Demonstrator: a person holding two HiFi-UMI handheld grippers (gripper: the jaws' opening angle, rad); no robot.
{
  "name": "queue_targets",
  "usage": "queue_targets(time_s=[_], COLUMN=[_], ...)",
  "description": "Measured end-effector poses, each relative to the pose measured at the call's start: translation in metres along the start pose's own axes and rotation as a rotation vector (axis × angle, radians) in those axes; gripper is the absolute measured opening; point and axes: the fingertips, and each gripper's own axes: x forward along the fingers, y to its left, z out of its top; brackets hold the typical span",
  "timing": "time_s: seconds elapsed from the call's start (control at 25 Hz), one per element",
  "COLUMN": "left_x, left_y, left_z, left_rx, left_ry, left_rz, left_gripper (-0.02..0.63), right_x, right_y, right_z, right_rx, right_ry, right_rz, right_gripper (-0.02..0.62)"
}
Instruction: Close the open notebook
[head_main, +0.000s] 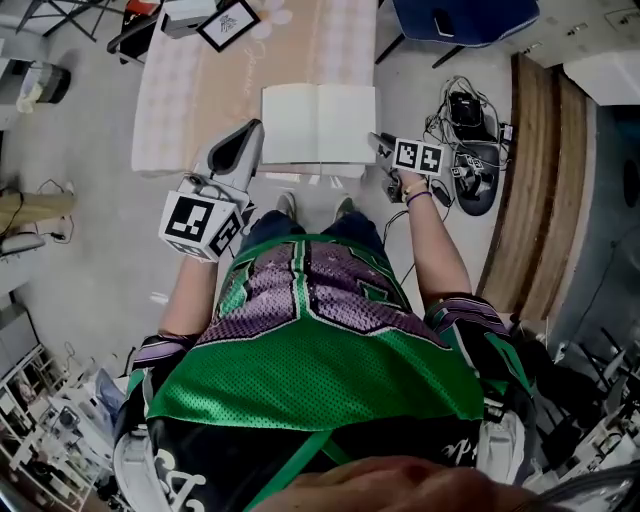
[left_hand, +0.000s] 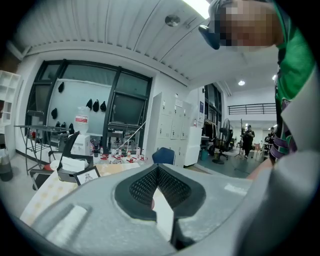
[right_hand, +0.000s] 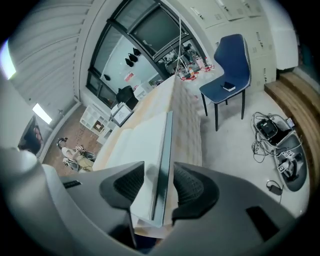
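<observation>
The open white-paged notebook (head_main: 318, 122) lies at the near edge of the pale checked cloth-covered table (head_main: 200, 90). The right gripper (right_hand: 159, 176) is clamped on its right-hand cover and pages at the near corner. The left gripper (head_main: 252, 132) hovers just left of the book, jaws together. Likely best: swing the held half in an arc over the spine and leftward, the grip firm, the left gripper steadying the far half.

I find bright, even indoor light. A ceiling lamp (left_hand: 197, 5) glares at top. The notebook (head_main: 318, 122) reads near-white, shadows faint. Both gripper views bow at dark rims; foreground soft.
</observation>
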Motion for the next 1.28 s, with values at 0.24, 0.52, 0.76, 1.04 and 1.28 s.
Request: queue_targets(time_s=[0.24, 0.52, 0.76, 1.04, 1.28], left_x=[-0.009, -0.018, -0.025, -0.035, -0.038], left_y=[0.011, 0.017, 0.024, 0.035, 0.041], left_z=[-0.008, -0.011, -0.010, -0.002, 0.000], left_rx=[-0.011, -0.050, -0.058, -0.057, -0.062], left_ry=[0.006, -0.013, -0.029, -0.049, -0.060], left_rz=[0.018, 0.043, 0.073, 0.098, 0.103], left_gripper=[0.015, 0.015, 0.015, 0.015, 0.015], right_x=[0.007, 0.005, -0.001, -0.013, -0.022], right_y=[0.006, 0.011, 0.017, 0.026, 0.039], right_z=[-0.006, -0.008, -0.006, -0.001, 0.003], right_rx=[0.030, -0.028, -0.105, -0.177, -0.215], right_ry=[0.032, 0.065, 0.073, 0.077, 0.076], right_rz=[0.061, 0.058, 0.036, 0.022, 0.036], right_gripper=[0.169, 0.169, 0.168, 0.167, 0.167])
